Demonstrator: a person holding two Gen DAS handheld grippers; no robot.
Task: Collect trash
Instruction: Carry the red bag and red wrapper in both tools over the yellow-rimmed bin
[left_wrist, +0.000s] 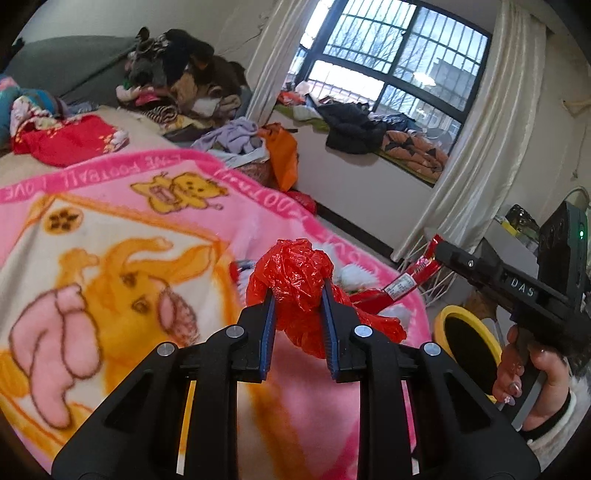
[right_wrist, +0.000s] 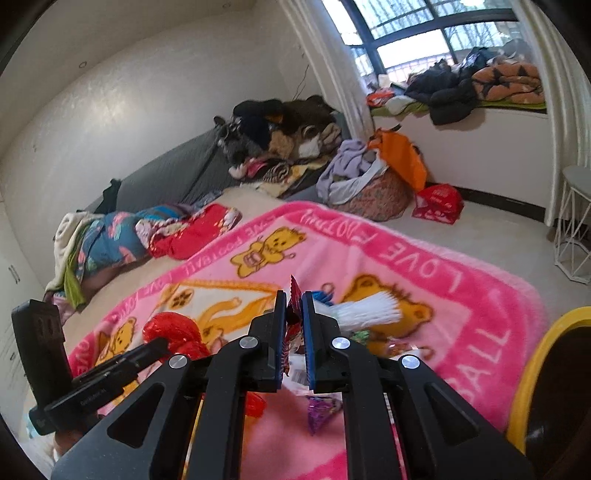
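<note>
Red wrapper upright on edge between right gripper fingers.

White-walled bedroom, barred window, cream curtains, cluttered bed.

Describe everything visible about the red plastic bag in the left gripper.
The red plastic bag is thin, glossy, crinkled film, scrunched into a wad. The left gripper is shut on its middle, blue pads pressing both sides. A bulge rises above the fingertips, and a tail hangs below right. It is held above the pink blanket.
</note>
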